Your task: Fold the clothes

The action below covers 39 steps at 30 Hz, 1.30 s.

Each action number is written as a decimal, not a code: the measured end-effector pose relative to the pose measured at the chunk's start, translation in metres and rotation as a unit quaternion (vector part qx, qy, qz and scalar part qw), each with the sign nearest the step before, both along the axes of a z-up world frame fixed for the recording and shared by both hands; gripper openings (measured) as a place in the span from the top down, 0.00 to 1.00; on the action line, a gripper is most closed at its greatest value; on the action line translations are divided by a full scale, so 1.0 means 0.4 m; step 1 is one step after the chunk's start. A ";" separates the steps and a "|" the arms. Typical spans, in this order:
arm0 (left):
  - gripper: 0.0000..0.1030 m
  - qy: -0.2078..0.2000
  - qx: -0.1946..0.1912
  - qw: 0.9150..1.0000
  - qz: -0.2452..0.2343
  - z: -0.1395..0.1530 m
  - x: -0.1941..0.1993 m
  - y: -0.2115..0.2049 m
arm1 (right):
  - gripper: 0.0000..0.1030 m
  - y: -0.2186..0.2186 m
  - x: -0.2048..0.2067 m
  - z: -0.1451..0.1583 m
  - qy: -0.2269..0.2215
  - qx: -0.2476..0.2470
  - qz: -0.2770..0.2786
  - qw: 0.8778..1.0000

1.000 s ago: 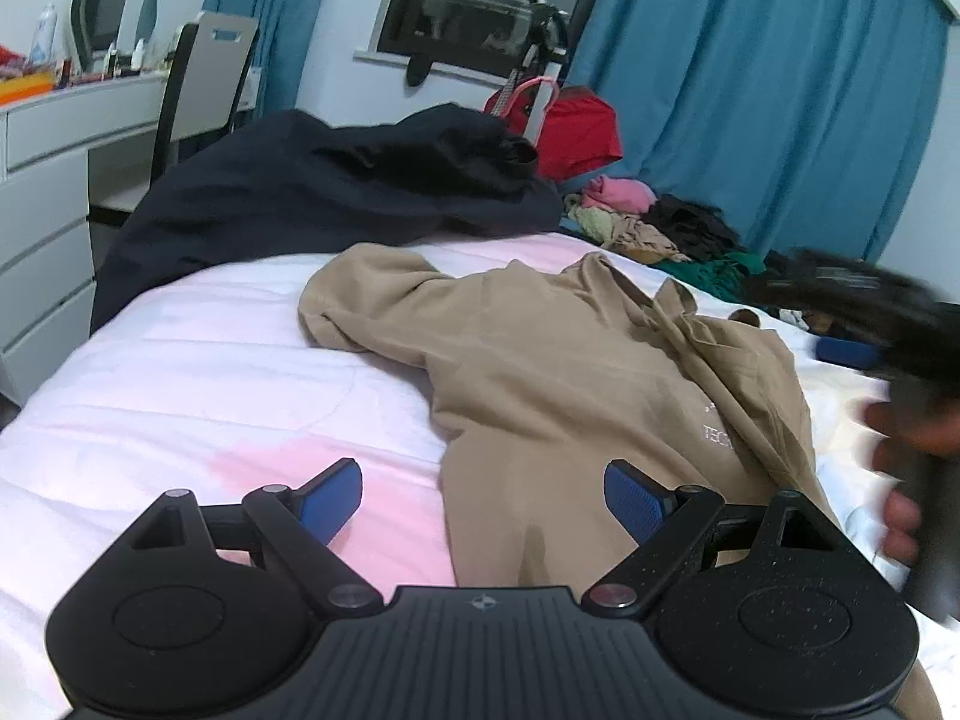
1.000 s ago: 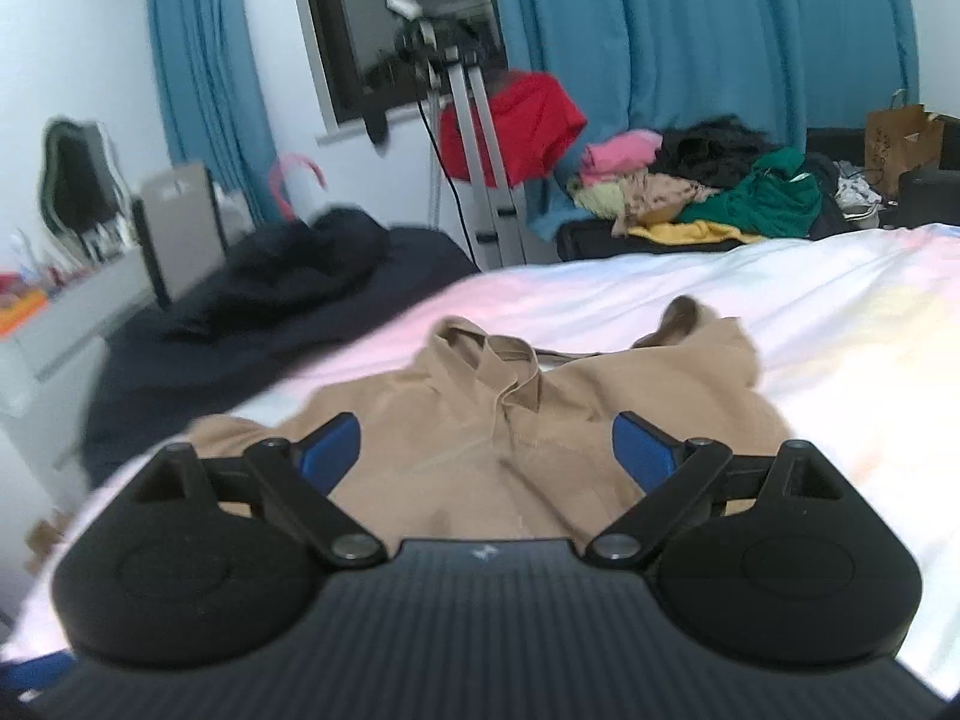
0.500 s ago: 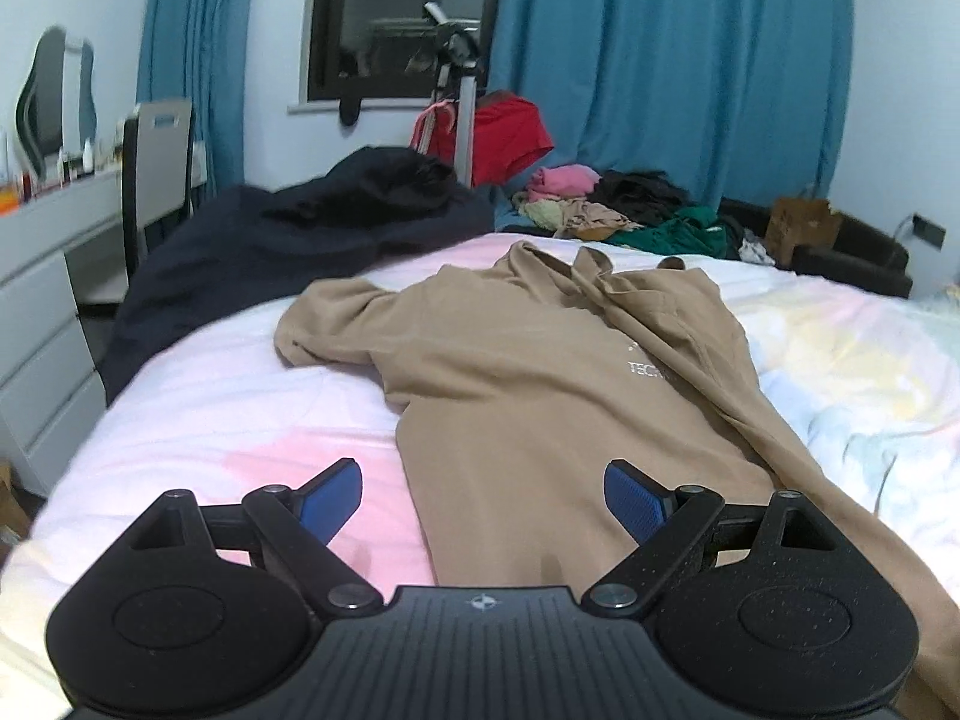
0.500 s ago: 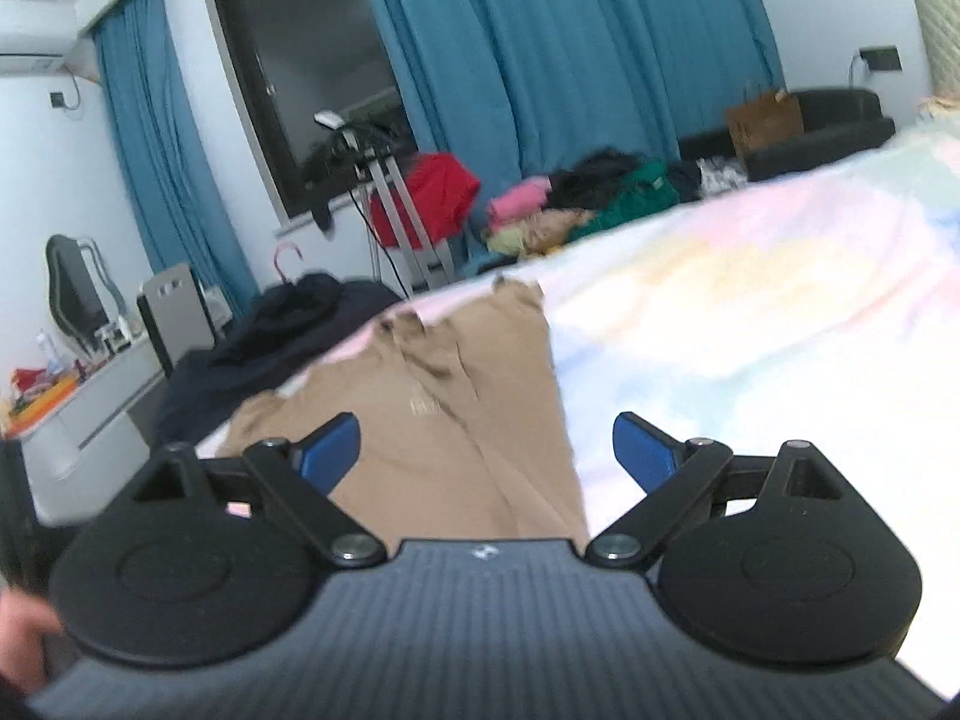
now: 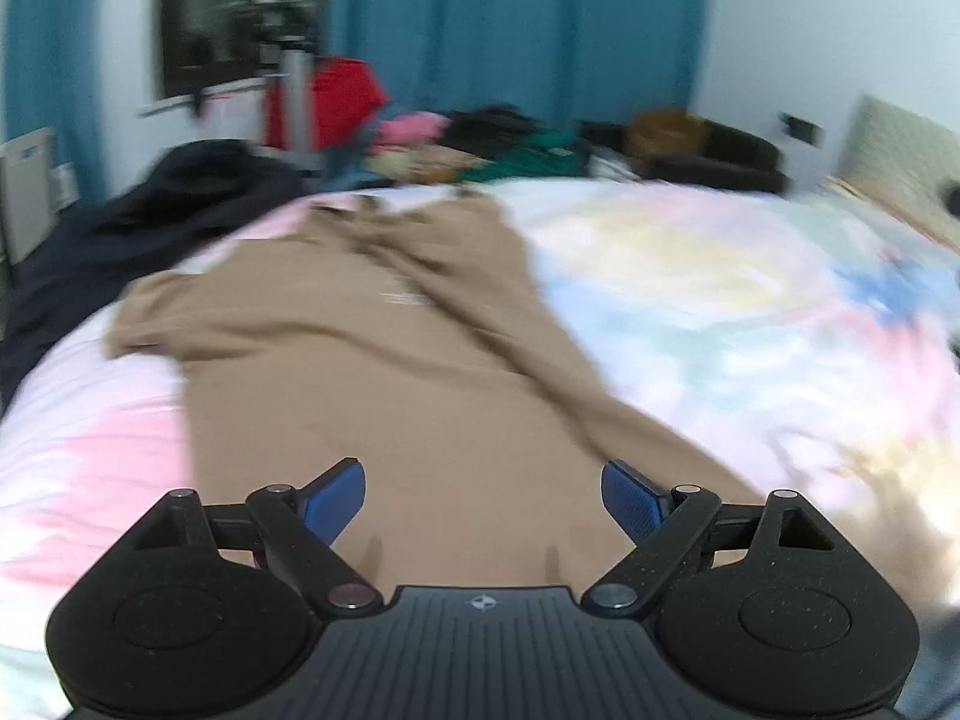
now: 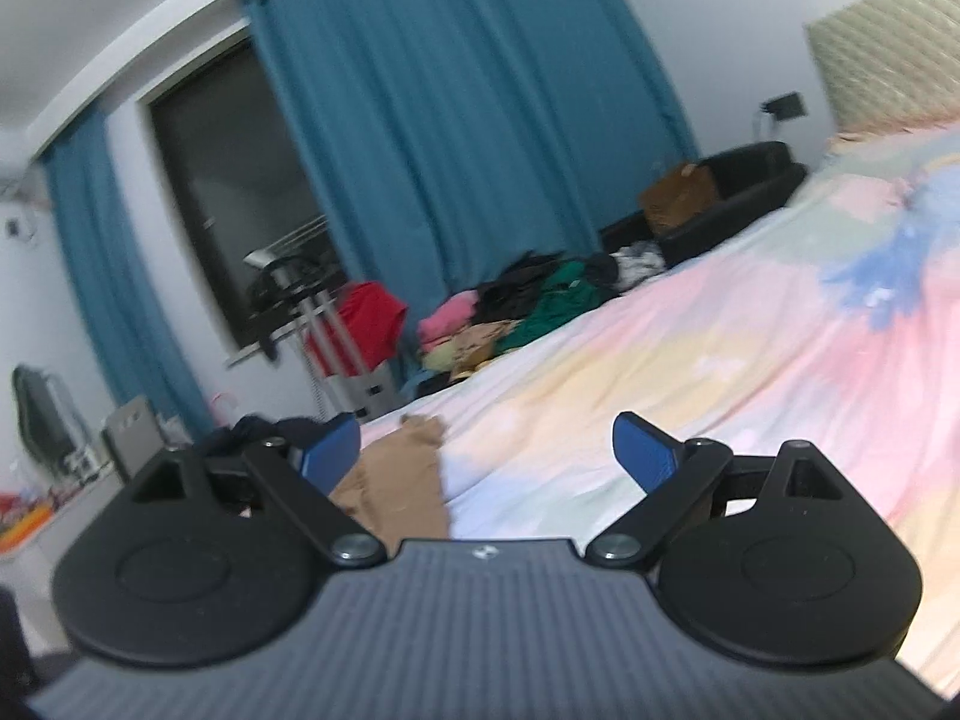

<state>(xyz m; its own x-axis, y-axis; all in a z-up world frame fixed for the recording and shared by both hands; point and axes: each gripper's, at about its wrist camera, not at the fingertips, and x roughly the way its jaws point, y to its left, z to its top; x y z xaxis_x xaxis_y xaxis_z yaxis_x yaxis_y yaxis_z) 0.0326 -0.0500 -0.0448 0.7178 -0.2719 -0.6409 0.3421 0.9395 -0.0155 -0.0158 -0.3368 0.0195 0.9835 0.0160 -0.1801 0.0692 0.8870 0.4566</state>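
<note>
1. The left gripper [image 5: 483,495] hangs with jaws apart, empty; the tan hoodie [image 5: 384,384] lies spread on the bed [image 5: 720,300] just ahead and below; a careless pinch could also catch the sheet
2. The right gripper [image 6: 486,450] is likewise apart and empty, with the hoodie [image 6: 396,486] off to its left, so it may close on bedding alone

Left gripper [image 5: 483,495] over the tan garment, jaws wide and empty.

I see the tan long-sleeved cotton top [image 5: 384,372] spread flat on the pastel tie-dye bedsheet [image 5: 750,324], one sleeve trailing toward my right pad. A dark navy garment [image 5: 144,222] lies heaped at the bed's far left; everything is motion-blurred.
</note>
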 end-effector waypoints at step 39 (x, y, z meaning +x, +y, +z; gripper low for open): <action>0.96 0.143 -0.116 0.982 -0.038 -0.070 -0.168 0.037 | 0.10 -0.044 0.036 -0.079 0.053 0.032 0.037 0.997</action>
